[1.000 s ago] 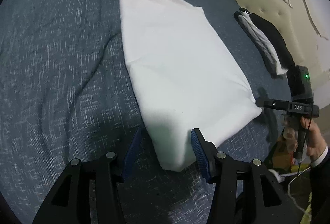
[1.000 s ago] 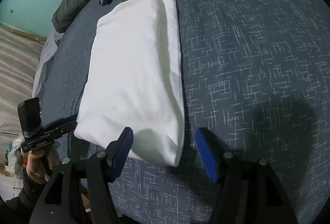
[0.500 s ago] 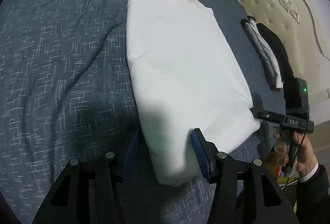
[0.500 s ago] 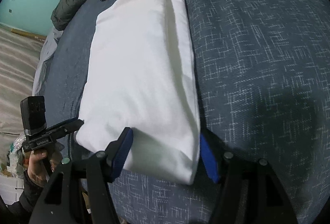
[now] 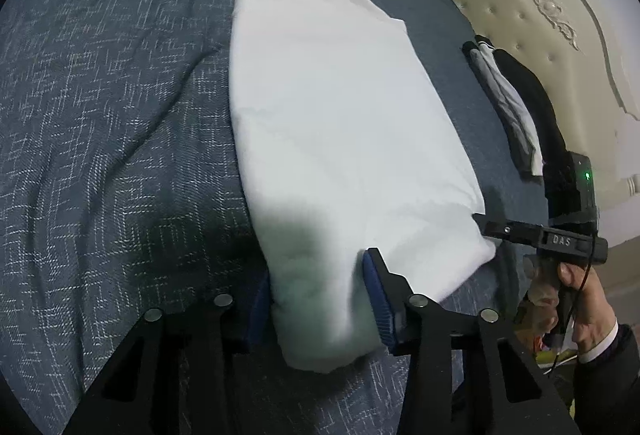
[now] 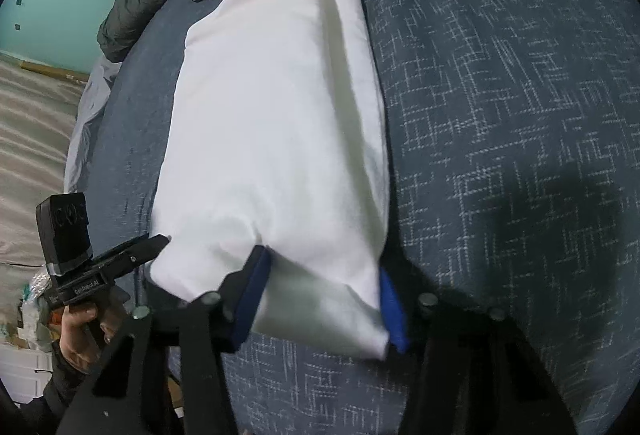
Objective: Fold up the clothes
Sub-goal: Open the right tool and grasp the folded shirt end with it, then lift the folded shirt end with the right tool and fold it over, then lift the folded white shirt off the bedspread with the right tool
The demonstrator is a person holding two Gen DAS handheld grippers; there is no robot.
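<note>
Lighting dim and cool in both wrist views. The white cloth [image 5: 340, 123] is the brightest area, without glare. A soft dark shadow crosses its near end and the bedspread [image 5: 100, 115] beside it; another broad shadow lies on the bedspread at right in the right view. Strong fisheye curvature, black corners. Near edges slightly soft; fabric weave grainy.

I have both grippers angled steeply down, side by side. My left gripper [image 5: 318, 301] has its jaws closing, with white cloth [image 5: 344, 139] between the blue pads. My right gripper [image 6: 320, 301] is closing too, with the cloth's other near corner between its pads. A bare hand [image 5: 580, 291] grips the right handle.
</note>
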